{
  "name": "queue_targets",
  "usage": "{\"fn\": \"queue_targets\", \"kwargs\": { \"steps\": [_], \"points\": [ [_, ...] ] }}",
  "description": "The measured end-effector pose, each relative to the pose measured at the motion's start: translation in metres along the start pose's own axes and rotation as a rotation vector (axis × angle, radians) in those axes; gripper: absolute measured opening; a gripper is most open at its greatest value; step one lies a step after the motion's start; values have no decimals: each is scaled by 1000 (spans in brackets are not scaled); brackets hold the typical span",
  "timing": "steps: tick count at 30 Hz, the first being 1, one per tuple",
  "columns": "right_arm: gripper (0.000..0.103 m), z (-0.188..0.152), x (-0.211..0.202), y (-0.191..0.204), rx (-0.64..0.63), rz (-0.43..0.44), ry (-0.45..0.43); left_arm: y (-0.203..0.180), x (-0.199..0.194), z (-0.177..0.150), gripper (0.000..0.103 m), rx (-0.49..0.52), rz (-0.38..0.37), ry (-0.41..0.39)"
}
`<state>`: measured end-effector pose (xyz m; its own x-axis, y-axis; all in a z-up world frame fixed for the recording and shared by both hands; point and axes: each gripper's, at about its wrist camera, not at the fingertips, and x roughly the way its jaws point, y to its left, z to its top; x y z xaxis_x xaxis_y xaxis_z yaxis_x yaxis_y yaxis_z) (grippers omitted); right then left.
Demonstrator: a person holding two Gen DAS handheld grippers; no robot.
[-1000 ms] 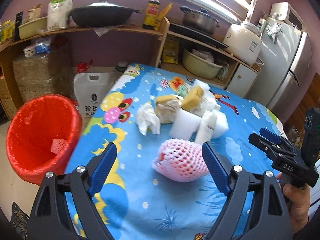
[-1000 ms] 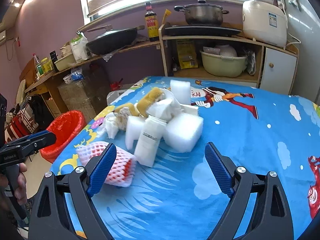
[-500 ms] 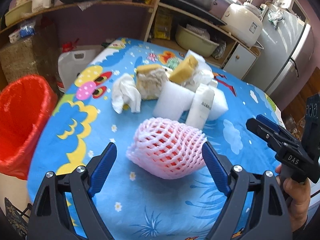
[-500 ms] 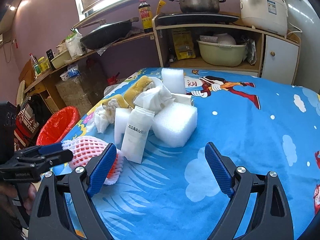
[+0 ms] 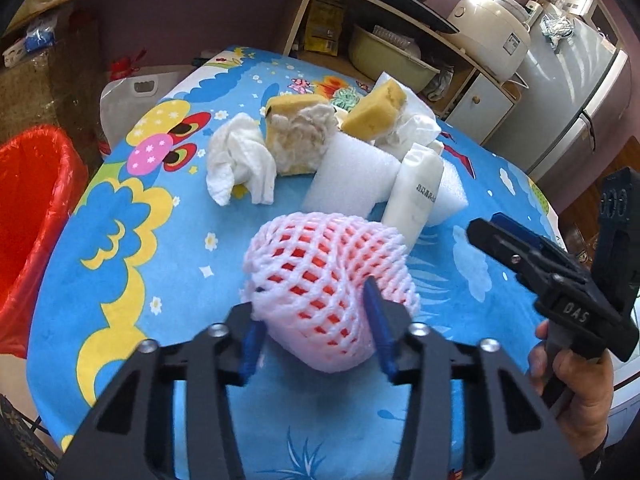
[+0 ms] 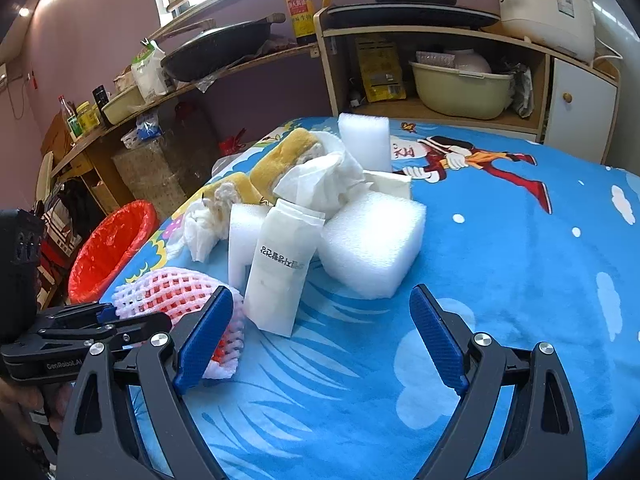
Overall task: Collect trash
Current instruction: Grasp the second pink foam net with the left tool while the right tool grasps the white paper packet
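The left gripper (image 5: 316, 316) is squeezing the pink foam net (image 5: 328, 280), its jaws having just been closing with the net between them; the blue pads are pressing into its near end from both sides, denting the mesh. The net is lying on the blue-clothed surface (image 5: 120, 216), its long axis running away from this gripper toward the heap of trash beyond it. The right gripper (image 6: 320, 336) is hanging with its jaws wide apart and nothing between them, a little to the right of the left one.

What the coming move is turning on, I judge, is where the red bin (image 5: 36, 216) is sitting: off the surface's edge, lower down and well to the left of the left gripper. The left hand is plainly the nearer one, so the net is likely heading leftward over that edge.

For the right gripper, the white packet (image 6: 280, 268) is standing just ahead and slightly left of its opening, leaning against a white foam block (image 6: 372, 240). The crumpled tissue (image 5: 240, 164) and yellow sponges (image 5: 376, 110) are lying farther ahead, past the net.
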<state>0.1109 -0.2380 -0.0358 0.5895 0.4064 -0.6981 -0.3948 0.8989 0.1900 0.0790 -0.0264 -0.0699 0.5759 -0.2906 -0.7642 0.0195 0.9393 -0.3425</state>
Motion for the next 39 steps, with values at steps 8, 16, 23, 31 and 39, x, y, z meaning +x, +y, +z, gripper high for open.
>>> {"fn": "queue_targets", "kwargs": {
  "steps": [8,16,23,31,39],
  "points": [
    [84,5,17,11,-10,0,19,3,-12,6,25,21,-5,-33],
    [67,11,37,25,-17,0,44,19,-28,10,24,2,0,-68],
    [45,13,51,35,-25,-2,71,33,-41,12,24,-21,-3,-96],
    [39,7,48,37,-15,-8,74,52,-53,13,24,-49,-2,-124],
    [39,10,23,42,-19,-29,36,72,-76,13,24,-76,12,-171]
  ]
}}
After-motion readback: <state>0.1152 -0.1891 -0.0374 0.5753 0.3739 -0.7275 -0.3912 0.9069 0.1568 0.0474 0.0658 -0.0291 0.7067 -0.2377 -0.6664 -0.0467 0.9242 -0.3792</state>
